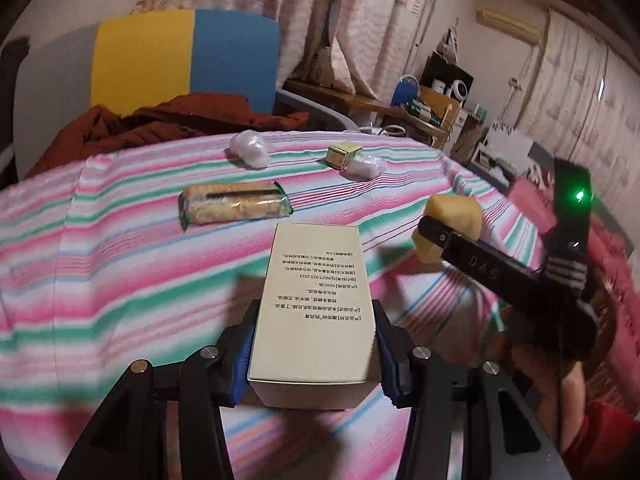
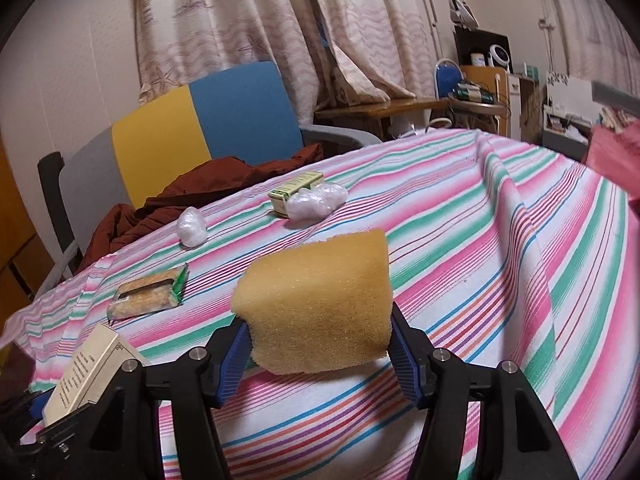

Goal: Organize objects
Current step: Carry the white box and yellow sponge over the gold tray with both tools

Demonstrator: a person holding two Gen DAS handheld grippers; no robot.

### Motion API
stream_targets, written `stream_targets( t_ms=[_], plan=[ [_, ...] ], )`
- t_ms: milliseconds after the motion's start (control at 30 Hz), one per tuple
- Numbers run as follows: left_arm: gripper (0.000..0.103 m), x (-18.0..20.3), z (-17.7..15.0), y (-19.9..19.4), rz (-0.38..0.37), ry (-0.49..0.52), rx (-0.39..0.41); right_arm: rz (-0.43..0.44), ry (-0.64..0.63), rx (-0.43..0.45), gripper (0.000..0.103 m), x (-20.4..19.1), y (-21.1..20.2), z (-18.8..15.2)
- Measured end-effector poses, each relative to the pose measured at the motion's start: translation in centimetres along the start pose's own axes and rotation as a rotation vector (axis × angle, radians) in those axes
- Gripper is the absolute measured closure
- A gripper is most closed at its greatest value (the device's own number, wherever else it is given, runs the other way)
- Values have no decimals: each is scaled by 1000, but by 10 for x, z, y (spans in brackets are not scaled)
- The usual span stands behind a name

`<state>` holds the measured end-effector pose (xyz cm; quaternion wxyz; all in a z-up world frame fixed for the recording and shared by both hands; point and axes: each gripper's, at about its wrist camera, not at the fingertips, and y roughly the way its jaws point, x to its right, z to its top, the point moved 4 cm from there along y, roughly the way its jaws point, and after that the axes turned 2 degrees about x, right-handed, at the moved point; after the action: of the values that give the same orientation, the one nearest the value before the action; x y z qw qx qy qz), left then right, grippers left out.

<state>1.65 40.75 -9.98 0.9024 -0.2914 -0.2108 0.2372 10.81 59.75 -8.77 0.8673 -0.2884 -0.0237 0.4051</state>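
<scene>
sponge [image 2: 316, 304] sits clamped between the blue pads of your right gripper [image 2: 320, 344], its sides pinched in, lifted clear of the striped cloth [image 2: 500, 280] that covers the desk. in the left wrist view the same gripper comes in from about 3 o'clock, the yellow block at its tip.

your left gripper [image 1: 314, 354] has its jaws closed on a cream carton [image 1: 316, 300], printed side up, its long axis running toward 12 o'clock. the carton is off the cloth; in the right wrist view it shows at about 8 o'clock, tilted, well apart from the sponge.

on the cloth, seen from the left wrist, a wrapped biscuit pack [image 1: 236, 204] lies crosswise just beyond the carton's far end, at about 11 o'clock. farther off toward 12 o'clock is a crumpled plastic wad [image 1: 250, 148]. at about 1 o'clock a small gold box [image 1: 342, 156] lies touching a second plastic wad [image 1: 366, 168].

beyond the desk's far edge stands a chair [image 1: 188, 60] with a yellow and blue back, and a rust-red garment [image 1: 160, 120] is heaped on its seat. patterned curtains [image 2: 240, 20] hang behind it.
</scene>
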Motion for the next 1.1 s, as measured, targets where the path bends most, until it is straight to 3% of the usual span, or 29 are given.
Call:
stream_targets(
  t_ms=[200, 400, 833, 1100],
  plan=[
    [52, -20, -16, -46, -15, -87, 43, 19, -55, -15, 40, -20, -16, -8],
    [52, -50, -18, -101, 24, -121, 114, 156, -42, -78, 40, -63, -37, -24],
    [52, -129, -47, -197, 144, -255, 222, 484, -203, -151, 40, -224, -95, -59],
    [52, -186, -54, -240, 259, -314, 263, 614, -280, -199, 40, -296, -121, -82]
  ],
)
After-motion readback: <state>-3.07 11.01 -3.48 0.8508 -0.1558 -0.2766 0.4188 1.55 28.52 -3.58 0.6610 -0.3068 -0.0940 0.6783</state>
